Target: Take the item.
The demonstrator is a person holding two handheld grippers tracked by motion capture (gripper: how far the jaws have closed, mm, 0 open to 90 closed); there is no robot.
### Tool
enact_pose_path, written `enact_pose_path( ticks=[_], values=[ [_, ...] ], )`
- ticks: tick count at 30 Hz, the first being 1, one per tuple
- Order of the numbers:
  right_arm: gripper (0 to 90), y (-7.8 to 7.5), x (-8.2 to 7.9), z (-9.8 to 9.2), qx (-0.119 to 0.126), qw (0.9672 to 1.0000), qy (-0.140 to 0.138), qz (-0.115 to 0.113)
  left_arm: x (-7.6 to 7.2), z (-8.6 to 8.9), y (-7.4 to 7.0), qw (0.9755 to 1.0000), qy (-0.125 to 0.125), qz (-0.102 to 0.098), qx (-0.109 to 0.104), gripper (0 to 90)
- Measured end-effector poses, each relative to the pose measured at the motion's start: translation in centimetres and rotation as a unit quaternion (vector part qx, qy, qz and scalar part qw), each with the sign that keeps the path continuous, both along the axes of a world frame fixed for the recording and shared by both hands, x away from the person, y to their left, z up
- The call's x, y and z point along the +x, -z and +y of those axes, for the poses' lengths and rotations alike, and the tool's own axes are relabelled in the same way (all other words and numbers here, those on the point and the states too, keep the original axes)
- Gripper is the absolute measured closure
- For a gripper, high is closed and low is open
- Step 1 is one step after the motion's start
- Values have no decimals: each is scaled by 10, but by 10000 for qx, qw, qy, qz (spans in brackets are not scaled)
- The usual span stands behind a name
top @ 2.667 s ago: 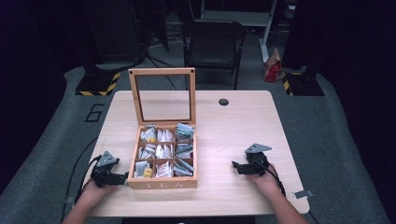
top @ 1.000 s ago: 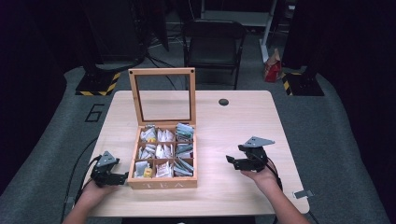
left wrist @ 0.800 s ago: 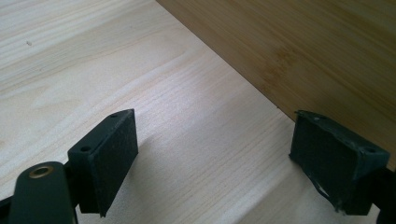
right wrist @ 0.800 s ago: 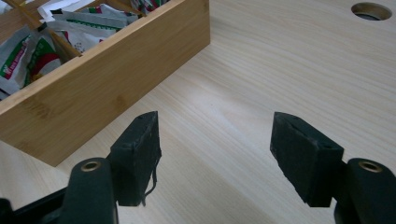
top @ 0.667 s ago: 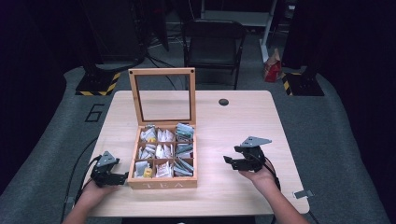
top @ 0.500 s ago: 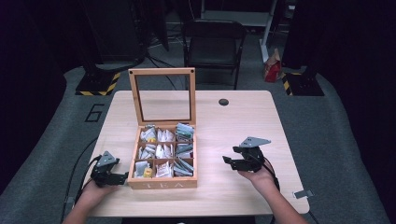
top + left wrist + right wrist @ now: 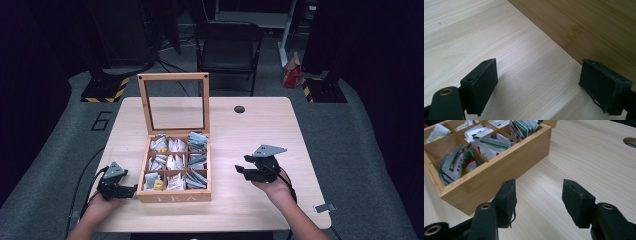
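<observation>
Nearest the table's (image 7: 260, 215) front edge, the left gripper (image 7: 116, 183) sat low in the person's hand, just beside the left wall of the wooden tea box (image 7: 175, 196). It looked parked there, perhaps ready to steady the box. In the left gripper view its jaws were spread wide over bare wood, the box wall just beside the right-hand one, though whether they touched I could not tell. They held nothing.

A little farther in, toward the right edge, the right gripper (image 7: 256, 169) pointed at the box's right wall, apparently lined up for a reach inside. Its jaws were parted and empty, clear of the box.

The box stood near the front edge, left of centre, its glass lid (image 7: 174, 102) upright at the back, leaving the tea packets (image 7: 459, 160) in their compartments exposed. Beyond lay a dark round hole (image 7: 239, 109) near the far edge.
</observation>
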State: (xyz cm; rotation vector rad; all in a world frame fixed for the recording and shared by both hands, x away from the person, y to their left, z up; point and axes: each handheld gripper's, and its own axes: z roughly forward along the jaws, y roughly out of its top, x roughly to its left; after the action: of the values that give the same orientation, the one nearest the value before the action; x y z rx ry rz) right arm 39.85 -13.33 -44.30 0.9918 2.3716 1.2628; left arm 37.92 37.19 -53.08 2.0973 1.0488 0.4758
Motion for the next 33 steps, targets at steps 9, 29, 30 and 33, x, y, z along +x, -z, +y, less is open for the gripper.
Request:
enact_pose_path(
  ticks=[9, 29, 30, 33],
  values=[
    [482, -5, -2, 12, -27, 9997, -254, 22, 0, 0, 0, 10000, -2, 1, -2, 145],
    [549, -13, -8, 49, 35, 9974, -724, -6, 0, 0, 0, 10000, -6, -1, -8, 145],
    [549, -13, -8, 49, 35, 9974, -724, -6, 0, 0, 0, 10000, -6, -1, -8, 146],
    [558, -12, -8, 56, 31, 9969, -786, -23, 0, 0, 0, 10000, -6, -1, -6, 146]
  ],
)
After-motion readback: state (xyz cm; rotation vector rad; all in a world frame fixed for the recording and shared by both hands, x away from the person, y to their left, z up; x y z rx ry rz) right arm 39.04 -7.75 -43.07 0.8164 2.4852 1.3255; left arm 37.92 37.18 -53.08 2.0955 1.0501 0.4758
